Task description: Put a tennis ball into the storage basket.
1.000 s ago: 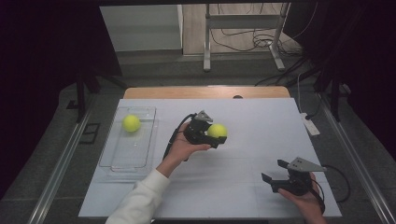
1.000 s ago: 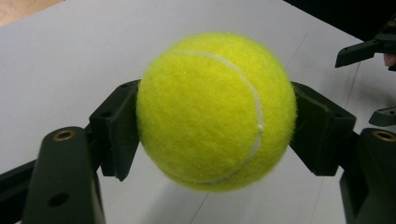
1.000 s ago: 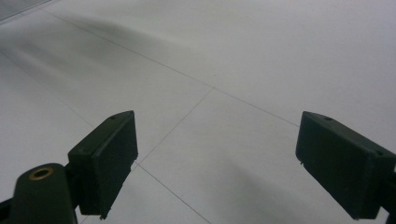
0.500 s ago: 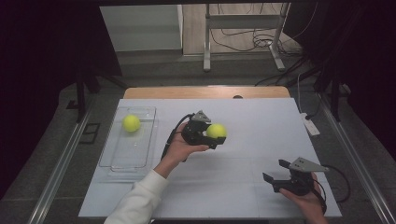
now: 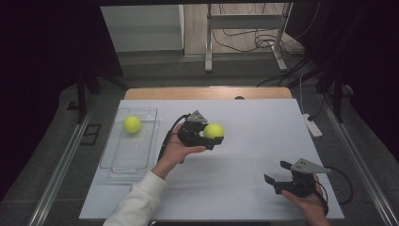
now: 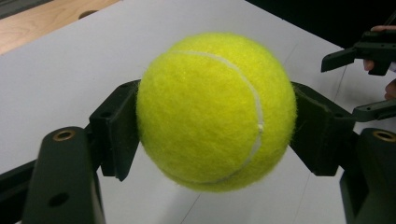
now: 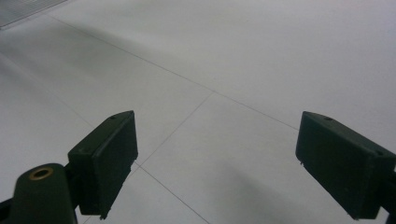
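Two tennis balls appear in the high view. One tennis ball (image 5: 214, 130) is clamped between the jaws of the left gripper (image 5: 207, 136), held above the white table (image 5: 235, 188) near its centre; the left gripper view shows both black pads pressed against opposite sides of the same ball (image 6: 216, 112), its white seam curving down the right half, with bare table surface beneath it. The left hand (image 5: 176, 148) grips the tool from about seven o'clock of the ball, a white sleeve (image 5: 136, 205) trailing toward the near edge. A second tennis ball (image 5: 132, 124) lies in the far end of a clear plastic tray (image 5: 124, 162), at roughly nine o'clock from the held ball and well apart from it. The right gripper (image 5: 277, 173) sits low at about four o'clock, near the table's near right corner, held by the right hand (image 5: 308, 203); its jaws stand wide apart with nothing between them, as the right gripper view confirms (image 7: 217, 163).
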`<action>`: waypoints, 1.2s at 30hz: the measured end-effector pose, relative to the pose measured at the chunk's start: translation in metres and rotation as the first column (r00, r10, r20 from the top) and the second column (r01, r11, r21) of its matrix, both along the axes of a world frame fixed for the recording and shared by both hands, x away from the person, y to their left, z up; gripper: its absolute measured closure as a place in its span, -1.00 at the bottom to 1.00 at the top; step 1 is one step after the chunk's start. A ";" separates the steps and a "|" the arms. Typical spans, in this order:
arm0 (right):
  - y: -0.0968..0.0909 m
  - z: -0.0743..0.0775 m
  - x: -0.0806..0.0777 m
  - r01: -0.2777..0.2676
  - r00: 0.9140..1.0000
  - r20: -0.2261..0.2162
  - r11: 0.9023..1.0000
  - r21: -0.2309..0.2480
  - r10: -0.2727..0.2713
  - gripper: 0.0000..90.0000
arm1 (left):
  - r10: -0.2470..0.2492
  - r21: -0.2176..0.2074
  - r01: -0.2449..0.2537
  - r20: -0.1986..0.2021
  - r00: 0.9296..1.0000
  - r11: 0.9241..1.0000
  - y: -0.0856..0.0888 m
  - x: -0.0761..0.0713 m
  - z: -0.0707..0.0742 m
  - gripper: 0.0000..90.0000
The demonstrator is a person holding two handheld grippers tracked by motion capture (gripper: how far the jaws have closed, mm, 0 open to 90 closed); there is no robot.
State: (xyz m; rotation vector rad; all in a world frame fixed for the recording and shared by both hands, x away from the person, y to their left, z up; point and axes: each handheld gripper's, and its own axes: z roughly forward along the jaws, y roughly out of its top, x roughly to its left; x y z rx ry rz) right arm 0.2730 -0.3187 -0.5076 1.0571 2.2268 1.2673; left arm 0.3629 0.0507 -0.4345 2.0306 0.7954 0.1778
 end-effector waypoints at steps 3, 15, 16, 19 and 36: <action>0.000 0.000 0.000 0.000 1.000 0.001 1.000 0.001 0.000 -0.70 | 0.003 -0.006 -0.003 0.002 1.000 1.000 0.002 0.000 0.001 -0.41; -0.001 0.000 0.001 0.003 1.000 -0.002 1.000 0.006 -0.003 -0.70 | 0.035 -0.031 -0.035 0.009 0.999 0.999 0.021 0.000 0.009 -0.41; -0.001 0.000 0.001 0.003 1.000 -0.002 1.000 0.006 -0.003 -0.70 | 0.035 -0.031 -0.035 0.009 0.999 0.999 0.021 0.000 0.009 -0.41; -0.001 0.000 0.001 0.001 1.000 -0.001 1.000 0.005 -0.001 -0.70 | 0.061 -0.024 -0.061 0.025 0.998 0.998 0.028 0.000 0.012 -0.41; -0.001 0.000 0.001 0.002 1.000 -0.002 1.000 0.001 -0.002 -0.70 | 0.126 -0.037 -0.125 0.045 0.991 0.992 0.056 -0.002 0.020 -0.41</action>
